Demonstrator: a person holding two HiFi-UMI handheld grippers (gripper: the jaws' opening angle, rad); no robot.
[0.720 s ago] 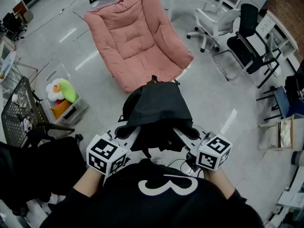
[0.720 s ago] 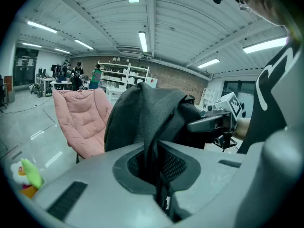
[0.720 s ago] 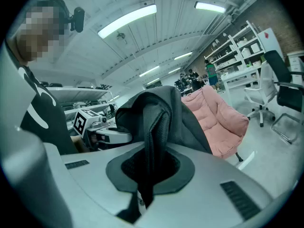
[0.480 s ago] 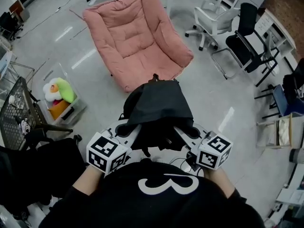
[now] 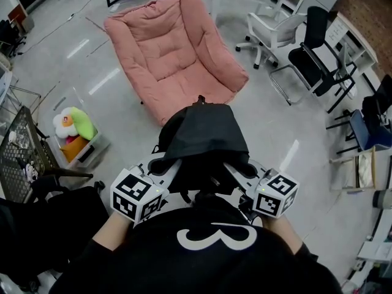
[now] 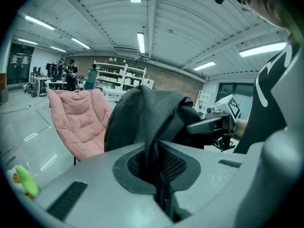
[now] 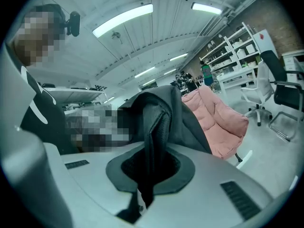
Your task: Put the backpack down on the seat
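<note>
Head view: you carry the backpack [image 5: 205, 136] between your left tool [image 5: 164, 168] and right tool [image 5: 240, 169], in the air short of the pink seat [image 5: 165, 48].

Left gripper view: the jaws are clamped on a strap [image 6: 153, 137], sharing the load.

Right gripper view: the jaws are likewise clamped on the other strap [image 7: 152, 141].

Black backpack [image 5: 202, 133]: matt woven cloth, straps backed with open mesh. Pink seat [image 5: 171, 54], 12 o'clock of it: quilted soft cloth, matt. Shells of left claw [image 6: 159, 175] and right claw [image 7: 147, 175]: smooth matt grey plastic. Grey floor [image 5: 269, 127]: glossy, mirrors ceiling lights. Plush toy [image 5: 75, 122], 9 o'clock: fuzzy.
</note>
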